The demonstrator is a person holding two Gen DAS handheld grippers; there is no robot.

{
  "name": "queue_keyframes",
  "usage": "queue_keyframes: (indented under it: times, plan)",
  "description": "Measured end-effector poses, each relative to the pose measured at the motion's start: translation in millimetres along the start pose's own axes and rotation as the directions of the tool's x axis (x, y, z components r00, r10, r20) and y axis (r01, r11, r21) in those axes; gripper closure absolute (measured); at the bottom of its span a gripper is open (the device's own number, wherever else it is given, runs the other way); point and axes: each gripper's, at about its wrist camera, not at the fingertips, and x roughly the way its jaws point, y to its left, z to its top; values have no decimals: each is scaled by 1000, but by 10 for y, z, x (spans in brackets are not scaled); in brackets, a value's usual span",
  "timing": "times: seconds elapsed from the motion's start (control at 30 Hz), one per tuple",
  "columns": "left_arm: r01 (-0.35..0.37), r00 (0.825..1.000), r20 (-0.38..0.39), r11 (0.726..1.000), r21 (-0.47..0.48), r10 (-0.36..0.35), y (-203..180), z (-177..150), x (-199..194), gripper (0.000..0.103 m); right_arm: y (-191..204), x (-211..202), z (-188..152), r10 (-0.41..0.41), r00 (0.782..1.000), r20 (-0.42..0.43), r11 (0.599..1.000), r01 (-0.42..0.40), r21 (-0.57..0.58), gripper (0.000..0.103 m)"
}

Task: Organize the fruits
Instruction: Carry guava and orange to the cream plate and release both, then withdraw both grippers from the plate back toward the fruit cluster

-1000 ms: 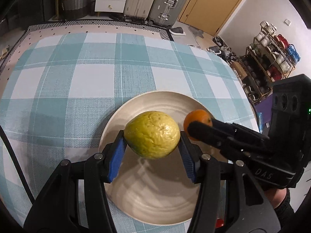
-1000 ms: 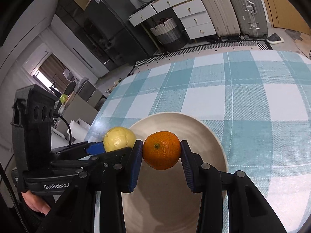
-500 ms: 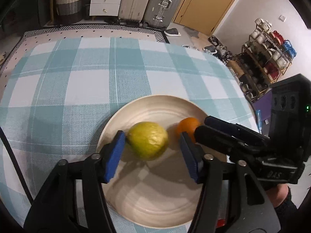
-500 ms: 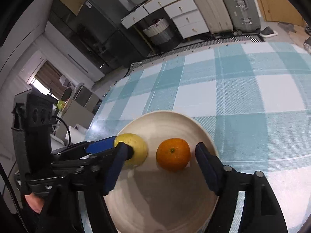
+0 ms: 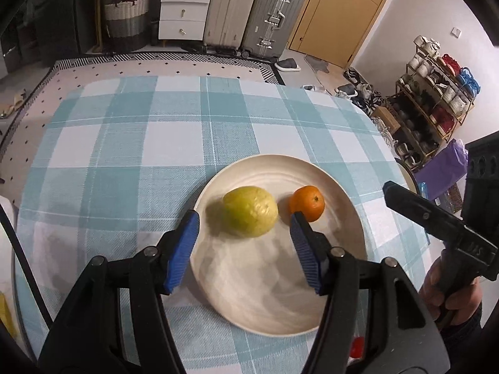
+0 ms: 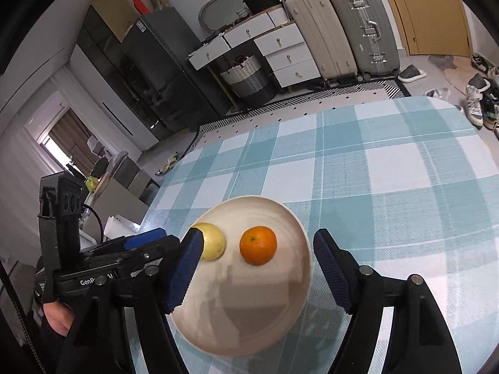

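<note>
A yellow-green lemon point(image 5: 249, 215) and a small orange point(image 5: 307, 203) lie side by side on a cream plate point(image 5: 274, 296). My left gripper point(image 5: 244, 218) hovers open above the plate's near side, its blue pads clear of the lemon on both sides. In the right wrist view the orange point(image 6: 258, 244) rests free on the plate point(image 6: 249, 327), with the lemon point(image 6: 215, 244) to its left. My right gripper point(image 6: 259, 237) is open wide, with both pads well away from the orange. Neither gripper holds anything.
The plate sits on a round table with a teal-and-white checked cloth point(image 5: 131, 143), near its front right edge. A hand point(image 5: 446, 290) grips the right tool beside the plate. A small red object point(image 5: 357, 346) shows under my left gripper. Suitcases, drawers and a shoe rack stand beyond.
Both grippers let go of their fruit: the lemon and the orange now rest on the plate. Both grippers have opened, pulled back and risen.
</note>
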Motion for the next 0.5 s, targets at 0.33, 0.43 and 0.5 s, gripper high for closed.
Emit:
queue_keyframes:
  times: [0.33, 0.43, 0.5]
  plan:
    - [-125, 984, 131, 992, 28, 120, -234, -406, -605, 45, 227, -501, -212, -52, 997, 56, 997, 56, -62, 22]
    - [-129, 980, 152, 991, 17, 125, -315, -560, -782, 36, 285, -686, -325, -50, 995, 83, 996, 56, -65, 14]
    - [-123, 980, 163, 992, 21, 118, -377, -662, -879, 31, 326, -812, -404, -52, 993, 103, 996, 59, -69, 11]
